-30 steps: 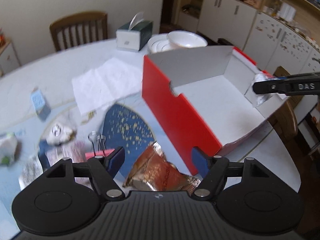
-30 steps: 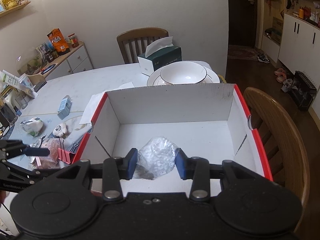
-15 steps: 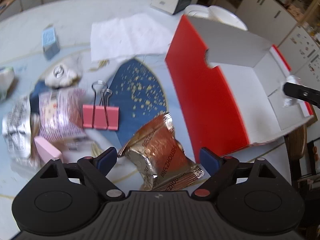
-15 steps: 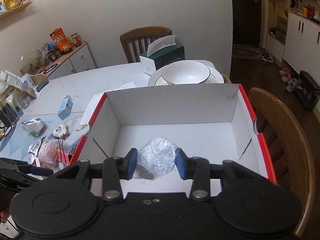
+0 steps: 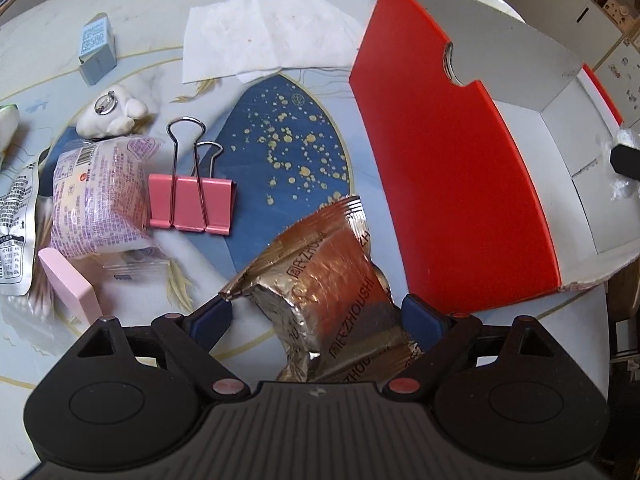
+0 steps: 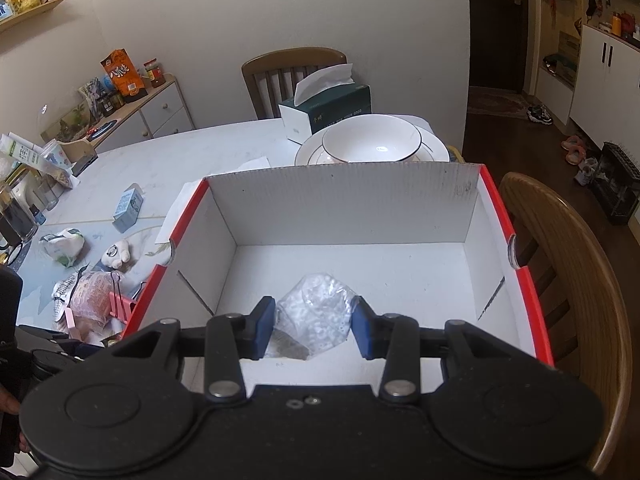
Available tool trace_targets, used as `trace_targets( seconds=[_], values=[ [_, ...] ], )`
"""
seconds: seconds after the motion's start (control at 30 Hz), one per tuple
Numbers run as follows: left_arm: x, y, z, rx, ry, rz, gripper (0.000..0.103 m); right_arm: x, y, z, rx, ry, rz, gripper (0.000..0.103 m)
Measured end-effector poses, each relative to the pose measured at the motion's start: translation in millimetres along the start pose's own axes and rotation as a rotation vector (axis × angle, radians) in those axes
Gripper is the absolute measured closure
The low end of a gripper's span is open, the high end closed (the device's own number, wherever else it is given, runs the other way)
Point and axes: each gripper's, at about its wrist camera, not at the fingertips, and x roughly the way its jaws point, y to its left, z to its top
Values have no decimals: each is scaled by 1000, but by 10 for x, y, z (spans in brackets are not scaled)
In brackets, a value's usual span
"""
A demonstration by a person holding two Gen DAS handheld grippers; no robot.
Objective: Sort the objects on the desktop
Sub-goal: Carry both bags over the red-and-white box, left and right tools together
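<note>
The left tool (image 5: 316, 314) is standing wide open over the desk (image 5: 140, 20), with its two blue fingers on either side of a crumpled foil snack packet (image 5: 320, 280); I cannot tell if they are already touching it, and they are not closing on it. The packet is lying just beside the red outer wall of the red and white box (image 5: 460, 184), on the side away from the box opening. Also on that side, farther from the box, a pink binder clip (image 5: 190, 204), a purple printed pouch (image 5: 100, 192), a pink eraser (image 5: 72, 286), a white figurine (image 5: 110, 114) and a small blue carton (image 5: 96, 46) are waiting.

The right tool (image 6: 314, 328) is hanging over the near edge of the box, inside its walls, and is holding a clear plastic bag of white pellets (image 6: 316, 314) between its narrowly set fingers. The bag is still above the box floor (image 6: 400, 268), so I judge it is not yet released.

The foil packet is looking light, thin and crackly, probably slippery on its shiny skin. It is bulging and folding, so it will be collapsing under pressure. I think the best hold is across the flat middle part, squeezing gently until the foil is stopping to give.
</note>
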Motion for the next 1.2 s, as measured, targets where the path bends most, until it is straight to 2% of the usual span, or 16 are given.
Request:
trace_targets(
  seconds=[0.23, 0.3, 0.4, 0.43, 0.67, 0.97, 1.1, 1.2],
  values=[
    [-29, -15, 9, 10, -24, -33, 34, 21, -15, -10, -1, 4, 1, 63],
    [-58, 0, 13, 10, -37, -42, 45, 27, -16, -10, -3, 5, 1, 63],
    [-86, 28, 6, 11, -48, -58, 52, 37, -21, -9, -8, 6, 4, 63],
    [-94, 33, -1, 14, -49, -69, 61, 42, -21, -8, -9, 6, 5, 63],
    [-257, 67, -13, 15, -102, -85, 63, 64, -58, -12, -21, 17, -1, 64],
    [-894, 88, 177, 20, -250, -113, 63, 77, -164, -26, -21, 27, -12, 64],
    [-1106, -79, 362, 85, -298, -152, 63, 96, -194, -31, -23, 34, -17, 64],
    [-1096, -322, 502, 158, -293, -188, 63, 117, -206, -36, -24, 40, -19, 64]
  ],
)
